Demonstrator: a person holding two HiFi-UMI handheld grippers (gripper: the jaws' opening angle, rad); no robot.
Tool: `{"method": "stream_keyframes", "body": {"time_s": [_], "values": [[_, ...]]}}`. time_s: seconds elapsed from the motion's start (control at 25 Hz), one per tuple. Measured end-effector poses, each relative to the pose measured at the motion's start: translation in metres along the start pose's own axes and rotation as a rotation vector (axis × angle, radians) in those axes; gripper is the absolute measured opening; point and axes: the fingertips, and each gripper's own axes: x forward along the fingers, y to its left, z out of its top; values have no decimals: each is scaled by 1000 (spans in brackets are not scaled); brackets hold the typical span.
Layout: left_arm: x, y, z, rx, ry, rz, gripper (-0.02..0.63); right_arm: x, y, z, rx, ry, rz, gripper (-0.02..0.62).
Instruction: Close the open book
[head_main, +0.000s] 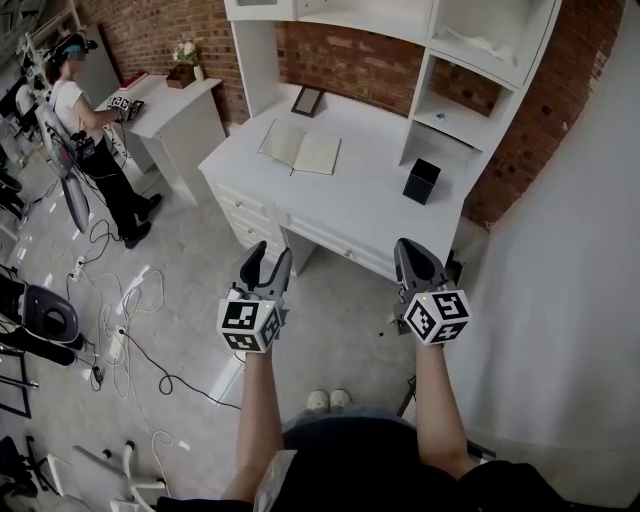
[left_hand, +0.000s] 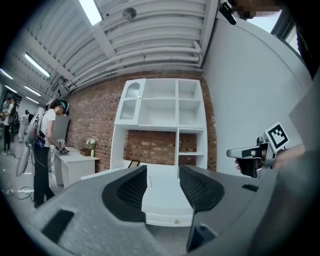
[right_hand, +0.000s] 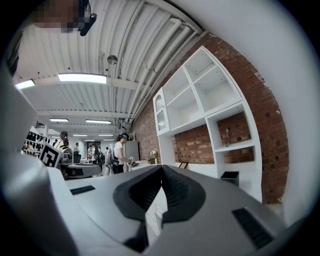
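An open book (head_main: 300, 148) with cream pages lies flat on the white desk (head_main: 370, 215), toward its back left. Both grippers hang level over the floor in front of the desk, well short of the book. My left gripper (head_main: 268, 256) is open, and in the left gripper view only the desk shows in the empty gap of the left gripper (left_hand: 163, 176). My right gripper (head_main: 414, 254) is shut with nothing in it; the tips of the right gripper (right_hand: 161, 168) meet in its own view. From the left gripper's camera, the right gripper (left_hand: 244, 152) shows at the right edge.
A small picture frame (head_main: 307, 100) leans at the desk's back and a black box (head_main: 421, 181) stands at its right. White hutch shelves (head_main: 480, 45) rise over the desk. A person (head_main: 85, 130) works at a second white table (head_main: 175, 110) on the left. Cables (head_main: 120, 320) cross the floor.
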Motion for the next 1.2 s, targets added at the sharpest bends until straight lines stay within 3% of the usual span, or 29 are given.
{"method": "stream_keyframes", "body": {"time_s": [0.16,0.88,1.2], "values": [[-1,4,-3,-1,3,21,207,4,-1,-1,6,0,7,-2],[3,13,-23,-37,-1,102,213,24,-17,-16,31,18,68,-2],[28,34,-18,-40,-20,109,213,51,-28,-12,29,11,71,-2]]}}
